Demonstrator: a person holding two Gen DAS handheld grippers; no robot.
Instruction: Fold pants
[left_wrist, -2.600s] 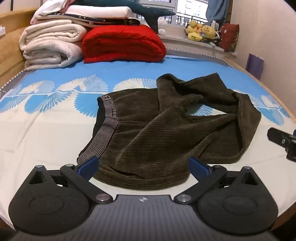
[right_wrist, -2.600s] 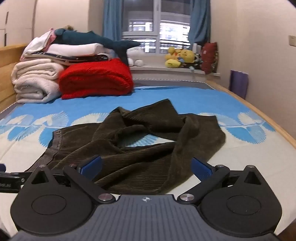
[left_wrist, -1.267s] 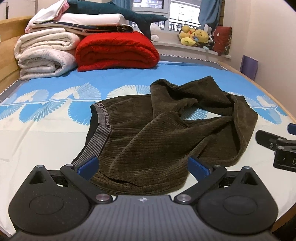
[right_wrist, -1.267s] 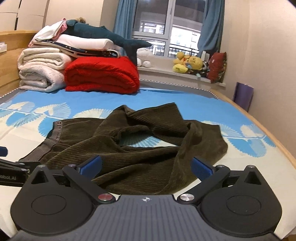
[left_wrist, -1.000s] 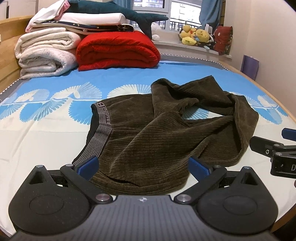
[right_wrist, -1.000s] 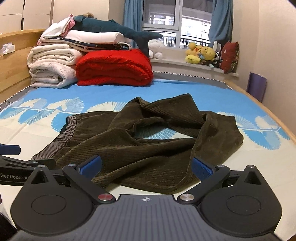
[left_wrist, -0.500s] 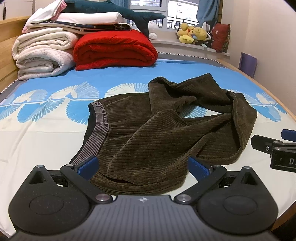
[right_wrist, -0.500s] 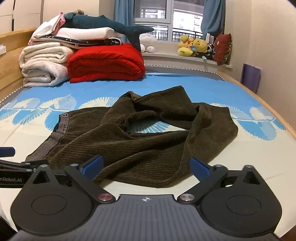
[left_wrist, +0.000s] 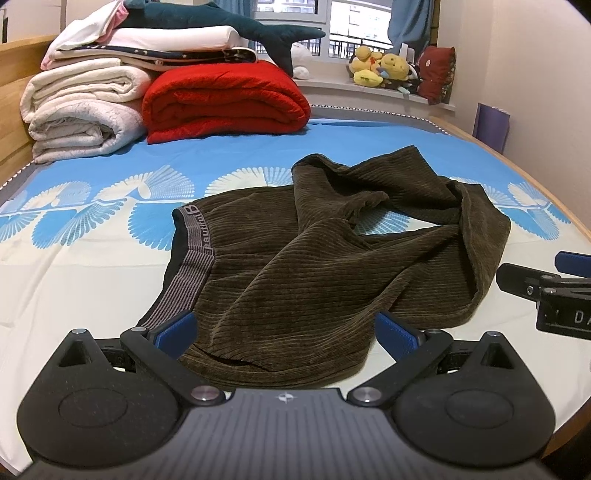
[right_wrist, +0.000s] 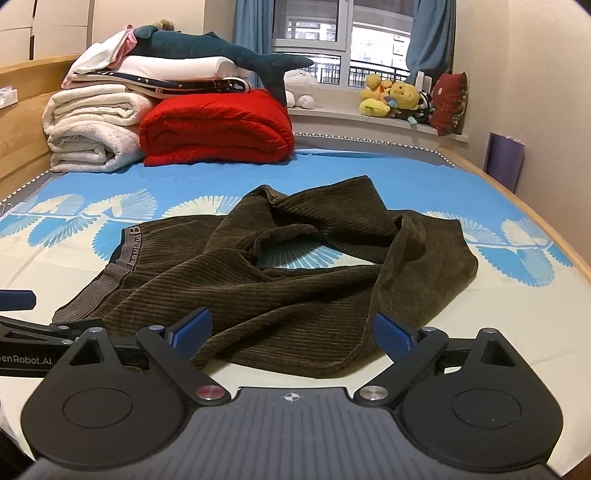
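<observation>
On the bed (left_wrist: 74, 280), far left, the stack of white blankets (left_wrist: 81, 110) and the red blanket (left_wrist: 221, 99) lie well apart from the work, so no trouble from there. The dark brown corduroy pants (left_wrist: 295, 266) lie crumpled in the middle of the bed: the grey waistband (left_wrist: 192, 266) is on the left side, the legs go to the right, twisted over each other w/ a gap of sheet showing between them. The left tongs (left_wrist: 284, 332) are open, blue pads on both sides of the near hem of the pants, not pressing the cloth. The right tongs (right_wrist: 291, 334) are also open wide, though the jaws have just been closing a little; the near edge of a leg is between them, and the pads do not press it either. Risks, in my judgement: if a pad closes now it may pinch only the top layer, b/c the cloth is doubled here, and the lift would pull the bundle instead of spreading it. The crossed legs at the right may stay tangled if the fold begins before flattening. Also the two tongs are near each other, so they could collide.
</observation>
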